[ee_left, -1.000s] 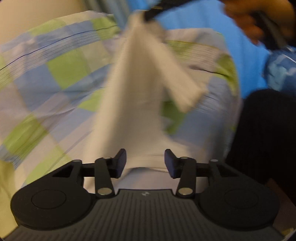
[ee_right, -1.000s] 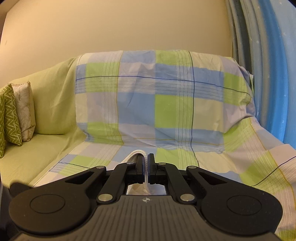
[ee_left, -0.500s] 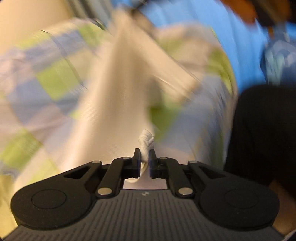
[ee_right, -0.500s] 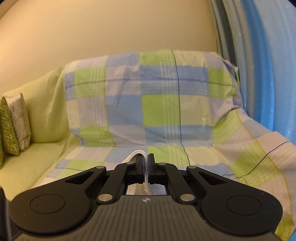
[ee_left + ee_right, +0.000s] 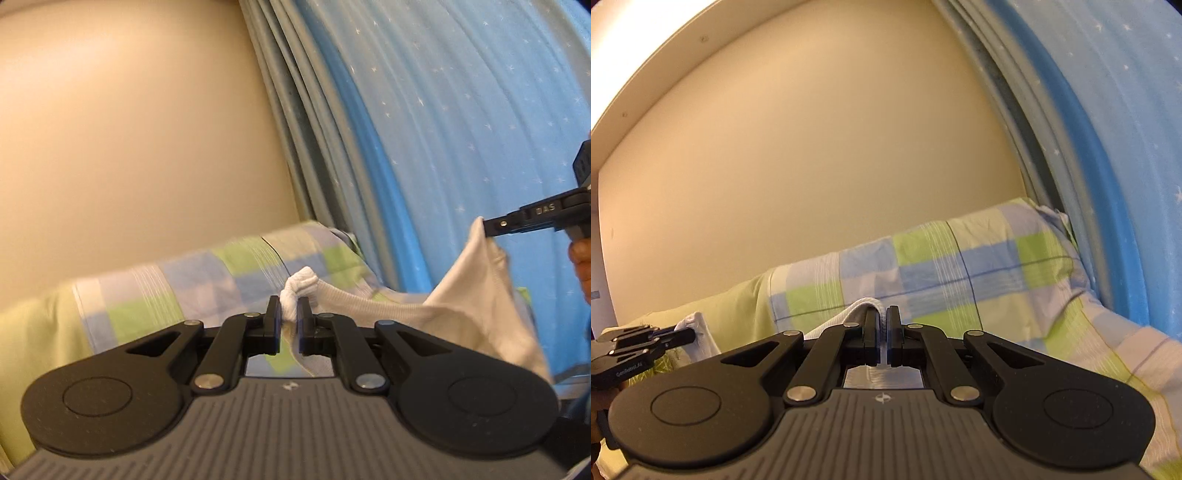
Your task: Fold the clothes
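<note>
The white garment is soft knit cloth with a fine ribbed weave, matt, bunched into a wrinkled knot where the left tongs pinch it. Both tongs look like matt black plastic with small shiny metal rivets; the right tongs sit on a ridged grey body. The checked sheet is thin woven cotton, matt and creased. The blue curtain is smooth light cloth, slightly sheer. The wall is smooth, matt paint.

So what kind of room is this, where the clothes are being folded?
Probably a home living room or bedroom: a sofa draped with a checked sheet, blue star-print curtains, and a plain cream wall.
</note>
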